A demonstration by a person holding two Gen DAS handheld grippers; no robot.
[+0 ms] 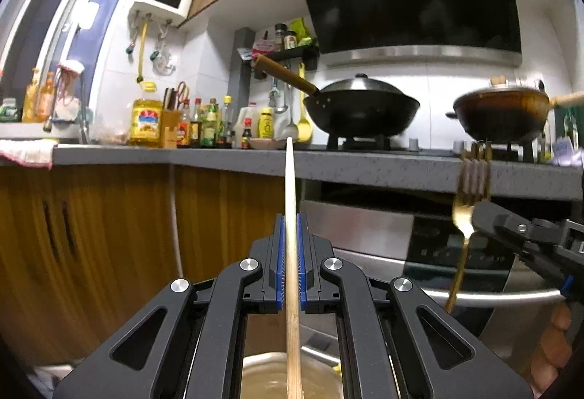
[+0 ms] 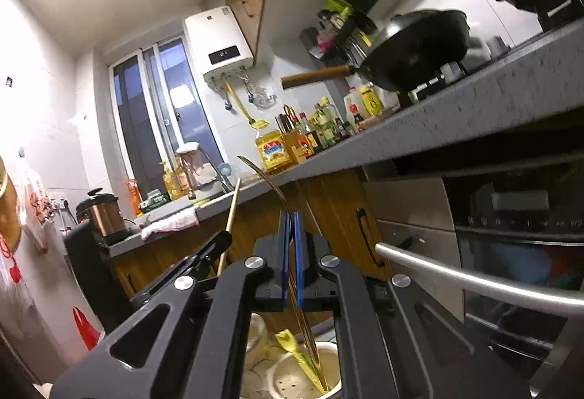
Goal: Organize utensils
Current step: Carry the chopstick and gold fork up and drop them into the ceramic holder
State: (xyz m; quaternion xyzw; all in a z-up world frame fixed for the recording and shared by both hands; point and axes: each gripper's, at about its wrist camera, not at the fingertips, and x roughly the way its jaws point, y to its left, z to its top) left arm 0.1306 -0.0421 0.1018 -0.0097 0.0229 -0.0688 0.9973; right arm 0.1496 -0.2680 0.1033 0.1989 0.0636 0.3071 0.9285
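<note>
Kitchen counter and stove formed the backdrop as two handheld grippers each carried a utensil upright in mid-air.

Below the grey countertop (image 1: 365, 167), the left gripper (image 1: 291, 264) had its blue pads closed tight on a wooden chopstick (image 1: 291, 216), gripped partway along with its tip level with the counter edge. The right gripper (image 2: 291, 260) was clamped just as narrowly on a gold fork (image 1: 465, 216), tines up. Under it stood a white utensil holder (image 2: 328, 373) with a yellow-green item inside. Both utensils were held on thin shafts, so either could have pivoted or slipped between the pads if swung quickly, and the long chopstick risked catching the counter edge or the fork, which was near it.
</note>
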